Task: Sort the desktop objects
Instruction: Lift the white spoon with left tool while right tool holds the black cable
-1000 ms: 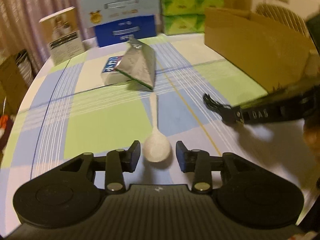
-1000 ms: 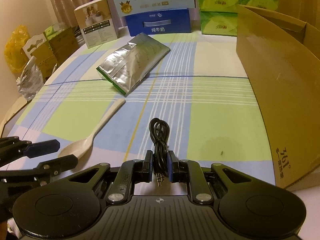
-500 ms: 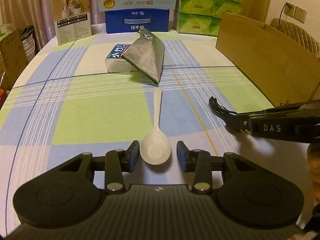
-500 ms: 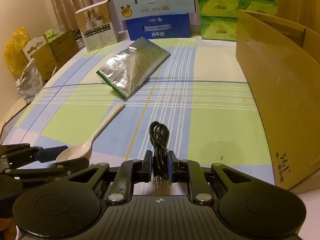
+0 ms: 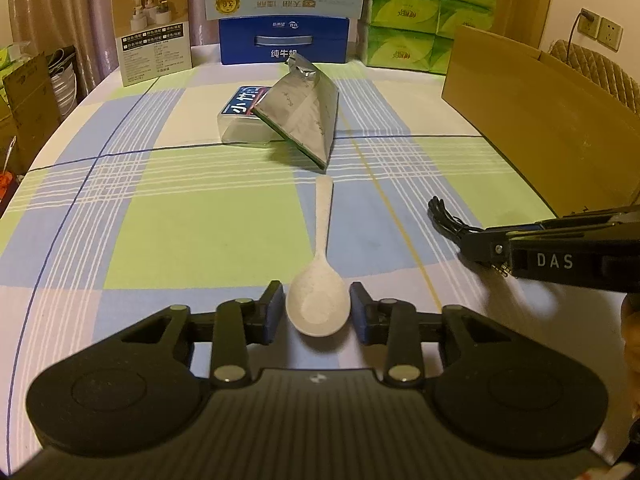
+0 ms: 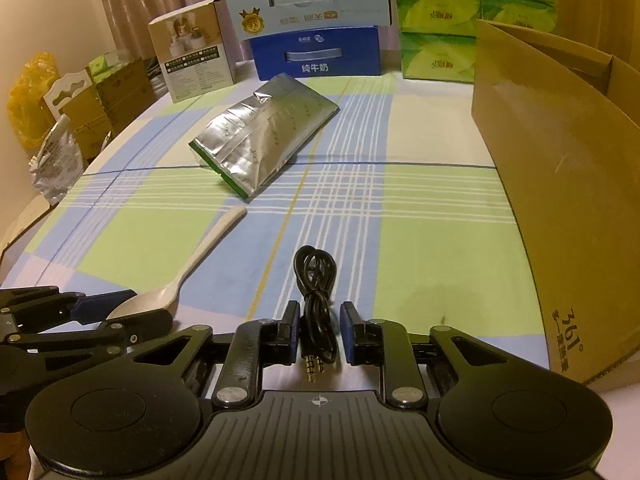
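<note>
Both black grippers have blue-padded fingers [image 6: 347, 334], silver screws, white "DAS" lettering.

A wide stretch of the table [image 6: 420, 248] is lying open between the foil pouch [image 6: 260, 144] and the cardboard box [image 6: 560, 184], which is walling off the right edge. Stacked cartons [image 6: 316, 20] and tissue packs [image 6: 440, 20] are blocking the far edge (no passage there). The left edge is staying unobstructed beyond the spoon [image 6: 192, 264].
</note>
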Demonstrator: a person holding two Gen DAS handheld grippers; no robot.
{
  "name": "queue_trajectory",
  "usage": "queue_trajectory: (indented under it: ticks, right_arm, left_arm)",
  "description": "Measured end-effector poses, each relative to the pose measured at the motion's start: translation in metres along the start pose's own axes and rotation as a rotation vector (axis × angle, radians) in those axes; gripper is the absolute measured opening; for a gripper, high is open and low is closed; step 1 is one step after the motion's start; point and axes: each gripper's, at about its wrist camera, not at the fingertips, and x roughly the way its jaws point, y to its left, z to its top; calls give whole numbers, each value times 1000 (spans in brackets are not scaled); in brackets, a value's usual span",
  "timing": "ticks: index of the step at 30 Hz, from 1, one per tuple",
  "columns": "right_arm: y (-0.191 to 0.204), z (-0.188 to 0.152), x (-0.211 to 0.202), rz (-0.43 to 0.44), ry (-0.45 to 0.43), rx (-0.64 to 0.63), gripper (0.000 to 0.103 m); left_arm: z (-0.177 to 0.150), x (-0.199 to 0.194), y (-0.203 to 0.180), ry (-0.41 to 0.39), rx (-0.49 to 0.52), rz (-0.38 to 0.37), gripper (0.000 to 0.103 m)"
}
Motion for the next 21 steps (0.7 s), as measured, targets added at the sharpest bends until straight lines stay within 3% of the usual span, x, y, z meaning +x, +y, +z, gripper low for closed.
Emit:
queue_trajectory:
  ticks: [21]
  right_arm:
    - [18, -1, 12, -34, -2, -148, 24]
  left_arm:
    - [0, 0, 0, 3, -1, -7, 28]
